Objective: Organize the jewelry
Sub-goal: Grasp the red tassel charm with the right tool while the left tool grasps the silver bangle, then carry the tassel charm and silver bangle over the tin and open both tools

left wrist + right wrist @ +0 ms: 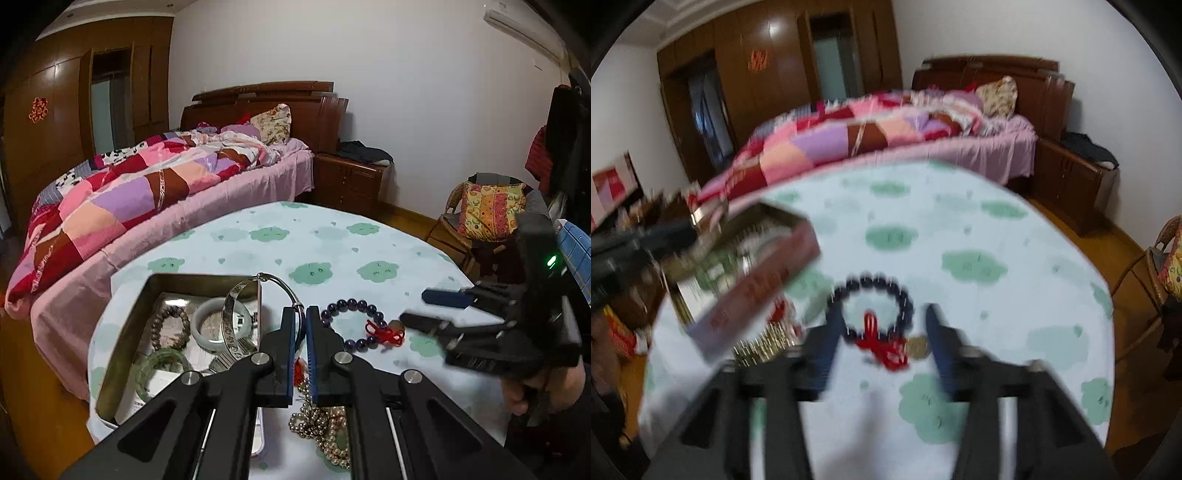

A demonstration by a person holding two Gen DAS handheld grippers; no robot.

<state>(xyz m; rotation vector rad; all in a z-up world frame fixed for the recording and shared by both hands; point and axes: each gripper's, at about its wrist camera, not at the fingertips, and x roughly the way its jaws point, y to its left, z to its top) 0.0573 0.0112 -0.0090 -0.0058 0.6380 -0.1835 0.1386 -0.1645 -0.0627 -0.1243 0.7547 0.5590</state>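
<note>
My left gripper (301, 314) is shut on a silver bangle (236, 314) and holds it above the right edge of the open metal tin (125, 325). The tin holds a brown bead bracelet (168, 328), a white jade bangle (207, 325) and a green bangle (162, 369). A dark purple bead bracelet (354, 321) with a red knot lies on the cloth; it also shows in the blurred right wrist view (875, 306). My right gripper (882, 317) is open, its fingers on either side of that bracelet; it also shows in the left wrist view (417, 306).
A pile of gold bead and pearl necklaces (325, 428) lies on the round table (295, 236) near my left gripper. A bed (147, 192) stands behind the table, a wicker chair (476, 221) to the right. The tin's side shows red (757, 288).
</note>
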